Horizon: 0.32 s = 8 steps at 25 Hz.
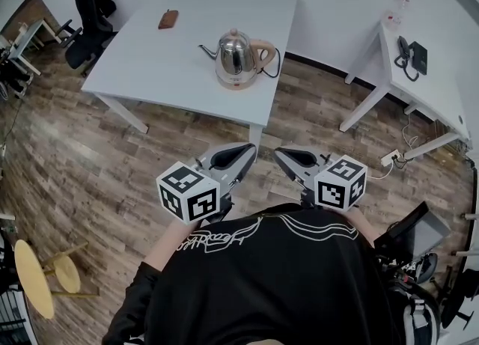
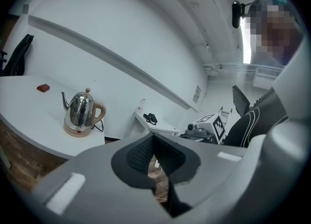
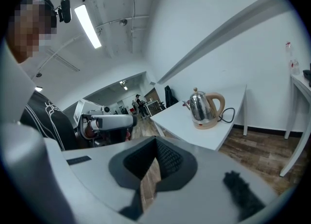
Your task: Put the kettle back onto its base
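Head view: left gripper point(image 1: 238, 158) and right gripper point(image 1: 292, 160) are held closed and empty at 6 o'clock, near the torso. Steel kettle point(image 1: 236, 55) is seen at 12 o'clock, apparently already seated on its base point(image 1: 238, 82) on the white table point(image 1: 150, 59). If bumped, the kettle could be unseated or its cord point(image 1: 276, 63) snagged.

Counts:
- 1 kettle point(image 1: 236, 53), 1 base point(image 1: 238, 81) under it, 1 black cord point(image 1: 274, 63) at the kettle's right.
- 2 tables: white table point(image 1: 165, 59) under the kettle, second white table point(image 1: 430, 85) right of the kettle.
- 1 small brown item point(image 1: 168, 19), left of the kettle, same tabletop.
- 1 black phone point(image 1: 412, 55), far right of the kettle.
- 1 black office chair point(image 1: 86, 18), far left of the kettle.
- 2 grippers: left gripper point(image 1: 243, 158), right gripper point(image 1: 288, 160), both on the camera side of the kettle.
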Tool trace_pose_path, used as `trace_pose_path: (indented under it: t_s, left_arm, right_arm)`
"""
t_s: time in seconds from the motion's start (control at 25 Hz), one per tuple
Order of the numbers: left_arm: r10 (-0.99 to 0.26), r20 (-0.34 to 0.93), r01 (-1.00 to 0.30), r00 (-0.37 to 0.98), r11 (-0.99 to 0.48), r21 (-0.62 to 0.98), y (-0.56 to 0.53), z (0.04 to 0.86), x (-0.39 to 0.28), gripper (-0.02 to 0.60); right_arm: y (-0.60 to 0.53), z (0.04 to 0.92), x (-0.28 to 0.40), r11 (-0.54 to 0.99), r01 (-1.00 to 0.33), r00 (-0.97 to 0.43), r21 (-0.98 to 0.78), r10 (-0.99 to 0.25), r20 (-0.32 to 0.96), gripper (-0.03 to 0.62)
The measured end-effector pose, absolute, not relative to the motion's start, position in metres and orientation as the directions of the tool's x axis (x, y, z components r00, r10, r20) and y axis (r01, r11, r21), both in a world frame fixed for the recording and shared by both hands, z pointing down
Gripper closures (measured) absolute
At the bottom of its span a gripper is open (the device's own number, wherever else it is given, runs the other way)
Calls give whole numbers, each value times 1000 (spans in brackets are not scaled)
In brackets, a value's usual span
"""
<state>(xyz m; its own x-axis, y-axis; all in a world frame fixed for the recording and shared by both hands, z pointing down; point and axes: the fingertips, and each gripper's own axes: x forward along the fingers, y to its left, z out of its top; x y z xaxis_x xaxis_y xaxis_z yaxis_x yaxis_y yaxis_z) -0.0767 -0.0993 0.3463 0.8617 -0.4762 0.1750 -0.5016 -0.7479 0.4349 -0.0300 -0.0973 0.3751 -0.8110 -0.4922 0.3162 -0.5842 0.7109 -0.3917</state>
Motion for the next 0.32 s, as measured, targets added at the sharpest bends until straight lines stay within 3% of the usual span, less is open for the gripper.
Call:
trace_pose_path:
  t_s: [0.32]
  left_arm:
    - [-475, 178, -501, 862, -743, 444, -96, 352, -75, 575]
  right_arm:
    - [-95, 384, -29, 707, -593, -804, -386, -492, 334, 589]
